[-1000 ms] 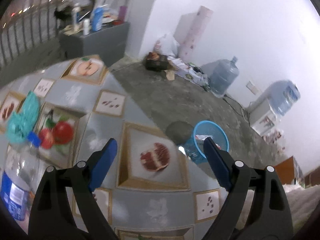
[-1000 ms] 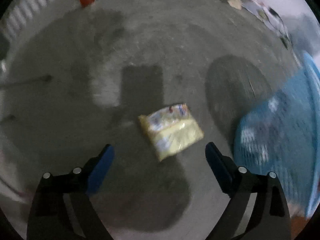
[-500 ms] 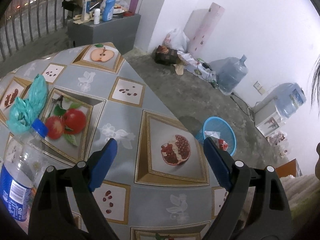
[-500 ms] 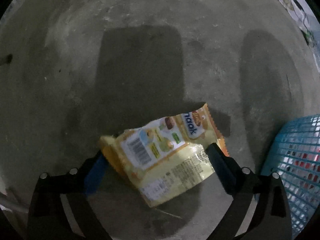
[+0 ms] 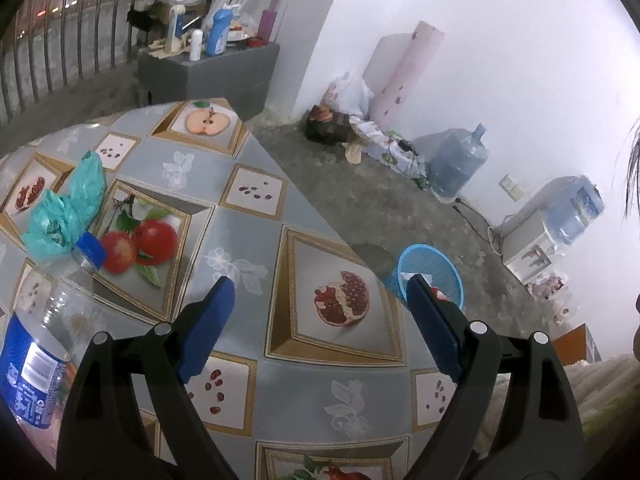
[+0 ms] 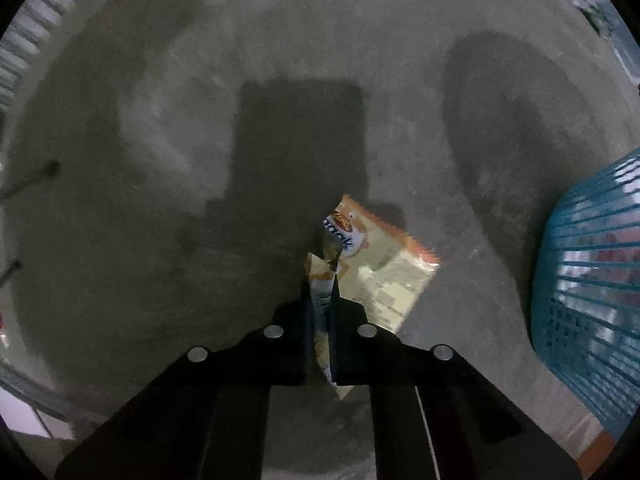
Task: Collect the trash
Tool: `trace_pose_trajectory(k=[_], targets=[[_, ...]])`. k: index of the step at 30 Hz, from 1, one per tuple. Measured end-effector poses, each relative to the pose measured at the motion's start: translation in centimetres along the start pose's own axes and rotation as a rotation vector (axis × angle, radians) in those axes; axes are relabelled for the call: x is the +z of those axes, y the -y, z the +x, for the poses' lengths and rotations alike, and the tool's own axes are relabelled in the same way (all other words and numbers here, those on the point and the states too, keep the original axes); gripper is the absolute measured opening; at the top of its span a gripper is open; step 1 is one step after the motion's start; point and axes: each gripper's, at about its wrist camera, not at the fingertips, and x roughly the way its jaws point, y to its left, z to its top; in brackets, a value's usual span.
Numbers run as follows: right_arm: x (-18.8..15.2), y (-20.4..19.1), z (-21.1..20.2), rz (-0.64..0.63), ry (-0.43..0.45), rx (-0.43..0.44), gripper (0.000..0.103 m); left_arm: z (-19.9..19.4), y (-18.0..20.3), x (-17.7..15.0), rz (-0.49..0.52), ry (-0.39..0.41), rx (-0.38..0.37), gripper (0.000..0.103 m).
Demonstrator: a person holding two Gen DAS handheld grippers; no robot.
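Right hand-held gripper (image 6: 322, 300) clamped on the near edge of a yellow snack wrapper (image 6: 376, 264), pinched into a fold between the jaws, the rest of the packet splaying out to the far right over the concrete floor (image 6: 160, 160). Hard to tell whether the free end touches the floor or hangs just above it. Blue mesh basket (image 6: 592, 300) close by on the right, red and white scraps visible through its wall.

Best handled as a lift first, then a carry:
- Keep the squeeze firm (thin, slick film, likely to slip out of a narrow pinch).
- Raise straight up until the dangling end clears the basket rim, rather than dragging sideways into the mesh.
- Swing right, centre over the opening, and only then release.
- Avoid a fast swing: a light packet held by one edge may flap and catch on the rim.

Left hand-held gripper (image 5: 320, 320) idle, jaws wide apart, nothing between them, poised above the table (image 5: 248, 240) with its fruit-print cloth. More likely trash waiting there: a clear plastic bottle (image 5: 44, 332) lying at the near left and a crumpled green bag (image 5: 64, 212) beyond it. Same blue basket (image 5: 430, 276) on the floor past the table's right edge.
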Motion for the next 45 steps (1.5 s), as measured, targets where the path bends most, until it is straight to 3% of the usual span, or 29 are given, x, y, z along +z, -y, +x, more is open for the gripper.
trace_pose_trajectory(k=[4,6,8,10,12,14,16,19,21,23,25,28,33,38,45], targets=[[-1.2,-0.8,-10.6,-0.014,0.209,0.121,0.006,-0.8,0.1,-0.2,0.0,0.025,-0.012,0.083],[-2.7,-0.7,-18.5,-0.027,0.363,0.162,0.006,-1.1,0.0,-0.4,-0.008,0.037,-0.021,0.083],[-4.1,0.6,-25.0,-0.027,0.495,0.151,0.006,-1.4,-0.2,-0.6,-0.014,0.046,-0.025,0.083],[-4.6,2.2,-28.3,0.008,0.563,0.146,0.006,-1.7,-0.3,-0.8,-0.024,0.058,-0.018,0.083],[-4.7,6.3,-31.3,0.085,0.621,0.12,0.006,-2.3,-0.4,-1.0,-0.033,0.075,-0.006,0.083],[-4.0,10.1,-31.9,0.156,0.62,0.056,0.006,-3.1,-0.7,-1.3,-0.04,0.093,0.001,0.083],[-3.5,13.4,-31.5,0.253,0.578,0.09,0.006,-3.9,-0.9,-1.8,-0.049,0.108,0.014,0.083],[-2.4,18.8,-27.9,0.383,0.482,0.043,0.012,-5.1,-1.6,-2.7,-0.063,0.127,0.051,0.083],[-1.8,21.5,-25.1,0.447,0.361,0.061,0.015,-6.0,-2.3,-3.3,-0.086,0.132,0.067,0.083],[-2.1,22.6,-22.8,0.492,0.264,0.059,0.047,-7.1,-3.1,-3.8,-0.113,0.138,0.084,0.083],[-2.9,22.8,-22.1,0.529,0.218,-0.019,0.059,-8.4,-3.7,-4.1,-0.123,0.157,0.111,0.083],[-4.1,22.3,-22.7,0.581,0.221,-0.055,0.07,-10.2,-4.3,-4.7,-0.133,0.185,0.146,0.083],[-5.6,21.3,-26.8,0.586,0.311,-0.033,0.072,-13.1,-5.6,-6.3,-0.155,0.224,0.197,0.083],[-7.9,14.6,-34.6,0.391,0.466,0.047,0.072,-16.1,-7.6,-9.1,-0.193,0.253,0.286,0.083],[-10.3,1.3,-43.4,0.087,0.55,0.189,0.072,-19.6,-10.4,-14.3,-0.266,0.296,0.389,0.083]])
